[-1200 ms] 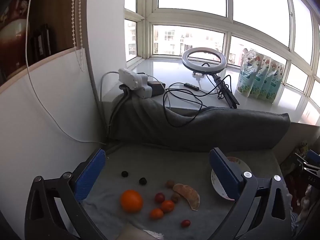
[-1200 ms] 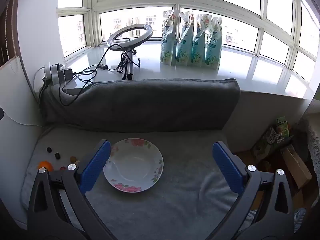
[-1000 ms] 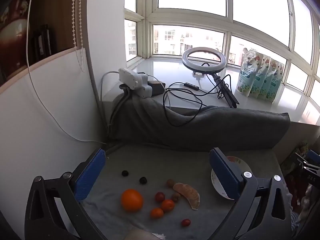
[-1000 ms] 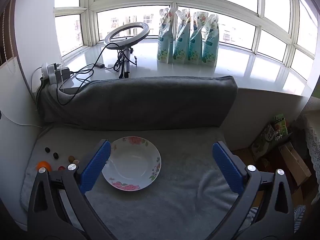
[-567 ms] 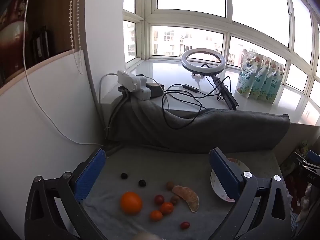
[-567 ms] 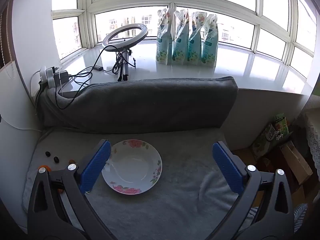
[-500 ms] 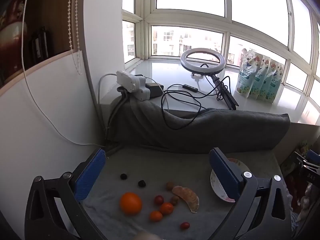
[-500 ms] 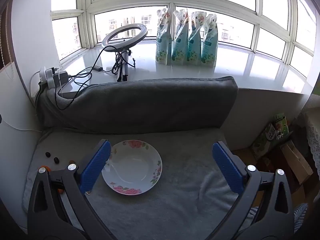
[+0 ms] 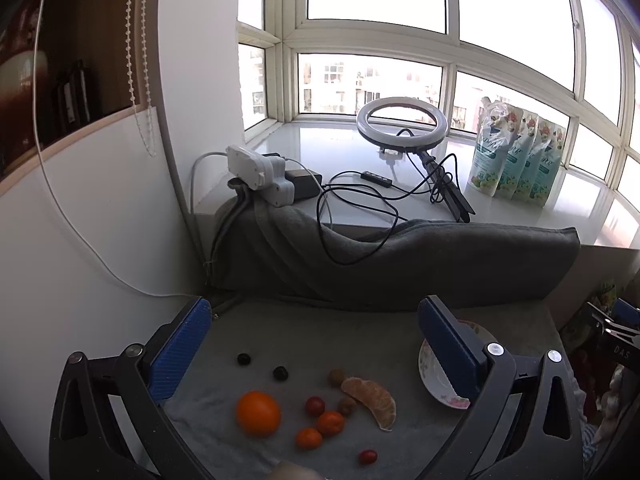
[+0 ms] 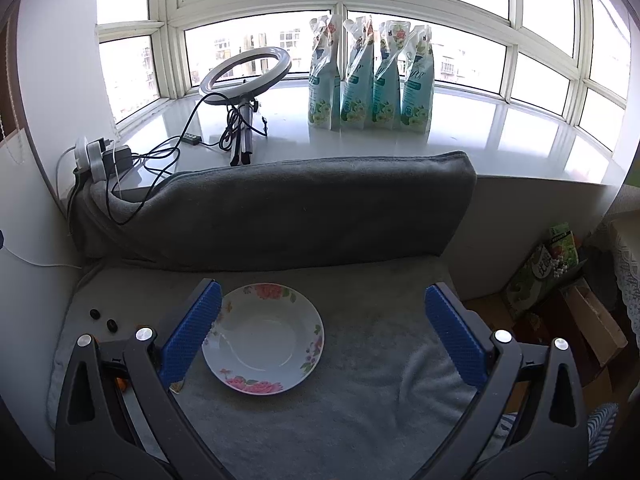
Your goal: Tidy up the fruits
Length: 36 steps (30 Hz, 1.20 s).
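Observation:
Fruit lies loose on a grey cloth: an orange [image 9: 258, 413], a peeled citrus segment [image 9: 373, 395], two small oranges [image 9: 330, 422], cherry tomatoes [image 9: 315, 405], brown nuts [image 9: 336, 376] and two dark berries [image 9: 243, 358]. My left gripper [image 9: 316, 344] is open and empty above and behind the fruit. A floral white plate [image 10: 263, 339] sits empty to the fruit's right; it also shows in the left wrist view [image 9: 430, 380]. My right gripper [image 10: 324, 328] is open and empty, hovering over the plate.
A rolled grey cushion [image 10: 280, 208] backs the cloth. On the sill stand a ring light [image 9: 401, 124], a power strip with cables [image 9: 260, 176] and several green pouches [image 10: 370, 80]. Boxes and bags [image 10: 560, 280] are on the floor at right.
Both grippers have drifted slightly; the scene has shifted a little left in the right wrist view and the fruit a little lower in the left. Nothing was grasped or moved.

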Tool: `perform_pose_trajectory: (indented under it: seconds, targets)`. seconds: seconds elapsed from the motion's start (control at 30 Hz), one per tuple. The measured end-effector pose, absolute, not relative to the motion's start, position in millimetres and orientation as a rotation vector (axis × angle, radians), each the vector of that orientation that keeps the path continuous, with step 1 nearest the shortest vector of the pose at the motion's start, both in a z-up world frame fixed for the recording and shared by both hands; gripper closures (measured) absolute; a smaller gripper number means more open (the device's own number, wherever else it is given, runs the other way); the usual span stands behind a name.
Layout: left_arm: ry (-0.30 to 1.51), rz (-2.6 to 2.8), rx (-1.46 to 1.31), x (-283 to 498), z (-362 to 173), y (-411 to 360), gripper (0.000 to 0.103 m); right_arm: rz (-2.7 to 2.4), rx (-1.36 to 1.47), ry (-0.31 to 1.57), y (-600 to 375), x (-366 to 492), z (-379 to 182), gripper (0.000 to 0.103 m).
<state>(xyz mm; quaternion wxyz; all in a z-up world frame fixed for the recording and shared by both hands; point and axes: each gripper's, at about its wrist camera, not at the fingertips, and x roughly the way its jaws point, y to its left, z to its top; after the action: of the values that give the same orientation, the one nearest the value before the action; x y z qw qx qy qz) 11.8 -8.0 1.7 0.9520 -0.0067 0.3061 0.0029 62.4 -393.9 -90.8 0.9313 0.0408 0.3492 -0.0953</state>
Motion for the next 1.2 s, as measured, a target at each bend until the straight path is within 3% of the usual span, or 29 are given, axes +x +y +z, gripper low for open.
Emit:
perform_pose_trajectory:
  seconds: [1.2]
  targets:
    - [0.627, 0.003, -0.003, 15.7, 1.2, -13.5, 0.001, -0.205, 0.083, 0.725, -390.3, 65.8, -93.6, 0.000]
